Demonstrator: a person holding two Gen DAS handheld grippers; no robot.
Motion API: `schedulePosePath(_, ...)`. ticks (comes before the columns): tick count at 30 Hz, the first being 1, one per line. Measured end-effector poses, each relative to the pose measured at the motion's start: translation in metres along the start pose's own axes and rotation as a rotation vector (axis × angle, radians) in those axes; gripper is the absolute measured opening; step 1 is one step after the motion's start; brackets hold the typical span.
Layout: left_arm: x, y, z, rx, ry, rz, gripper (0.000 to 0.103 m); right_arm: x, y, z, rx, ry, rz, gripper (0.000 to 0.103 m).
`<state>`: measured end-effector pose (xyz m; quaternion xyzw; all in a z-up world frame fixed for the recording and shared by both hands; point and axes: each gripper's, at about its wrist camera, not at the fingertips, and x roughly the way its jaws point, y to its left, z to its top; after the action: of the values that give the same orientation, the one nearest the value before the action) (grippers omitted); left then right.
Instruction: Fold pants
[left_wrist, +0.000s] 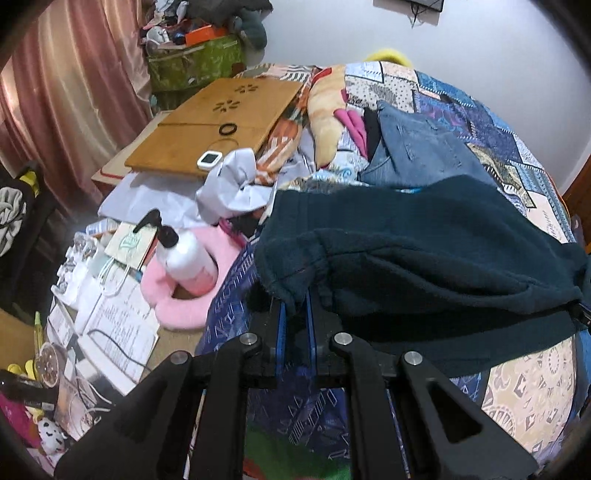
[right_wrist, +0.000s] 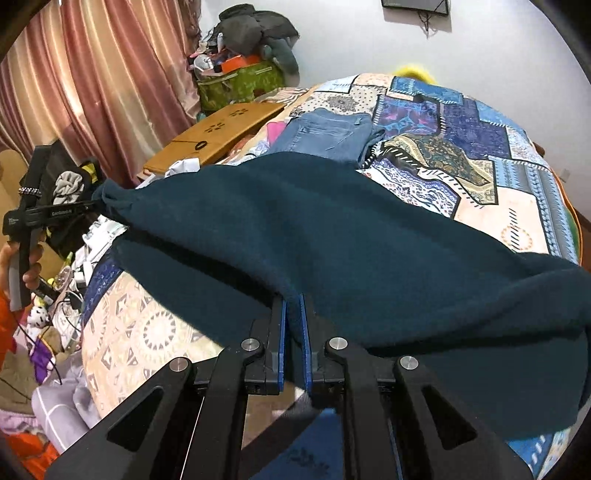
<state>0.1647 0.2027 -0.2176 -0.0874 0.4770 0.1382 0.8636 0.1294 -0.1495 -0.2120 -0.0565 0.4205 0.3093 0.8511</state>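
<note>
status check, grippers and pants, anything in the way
Left gripper shut on dark teal pants, right gripper shut on the same. Pants lifted, stretched over bed. Folded jeans lie beyond on the bed.

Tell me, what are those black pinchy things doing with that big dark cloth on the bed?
A person holds a gripper in each hand. The left gripper and the right gripper each pinch an edge of the dark teal pants, lifting them stretched out over the patchwork bedspread. Blue jeans lie farther back on the bed. The fold isn't finished yet.
</note>
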Motion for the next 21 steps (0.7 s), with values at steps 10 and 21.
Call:
schedulePosePath(10,-0.050,-0.014,0.006,0.020,-0.132,0.023,0.058,-0.051,-0.050,-0.025,0.191,-0.106,-0.120,0.038)
schedulePosePath(21,-0.051,-0.096,0.034,0.131,-0.157,-0.079,0.095,-0.145,-0.163,-0.065,0.502,-0.210,-0.402,0.066)
